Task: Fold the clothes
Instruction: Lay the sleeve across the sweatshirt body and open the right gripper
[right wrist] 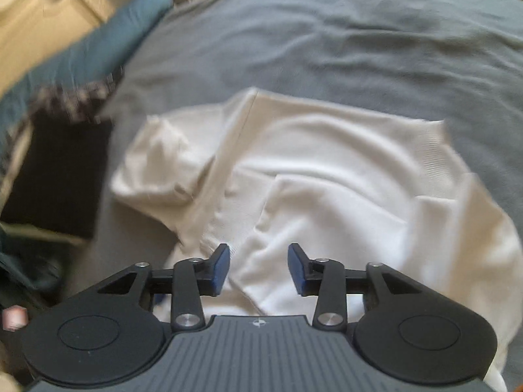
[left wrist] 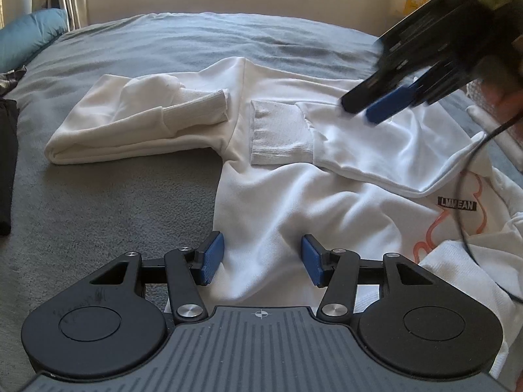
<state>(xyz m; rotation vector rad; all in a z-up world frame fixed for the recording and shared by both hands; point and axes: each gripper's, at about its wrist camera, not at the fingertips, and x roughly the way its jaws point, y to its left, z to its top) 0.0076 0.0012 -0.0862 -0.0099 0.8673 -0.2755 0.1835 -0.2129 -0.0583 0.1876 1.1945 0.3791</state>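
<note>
The white sweatshirt [left wrist: 294, 176] is spread on the grey bed [left wrist: 98, 196] — soft, limp, best pinched at a hem fold. Both the left gripper [left wrist: 262, 259] and right gripper [right wrist: 258, 269] are held unclenched, nothing grasped.

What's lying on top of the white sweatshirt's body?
One sleeve lies folded across the sweatshirt, its ribbed cuff near the middle. It covers part of the orange print; the hidden part can't be seen.

A bed under a grey blanket [left wrist: 137, 196] carries a white sweatshirt [left wrist: 294, 202] spread flat, sleeves folded in. A blue pillow [left wrist: 29, 36] and dark clothes [left wrist: 6, 163] lie at its left edge.
</note>
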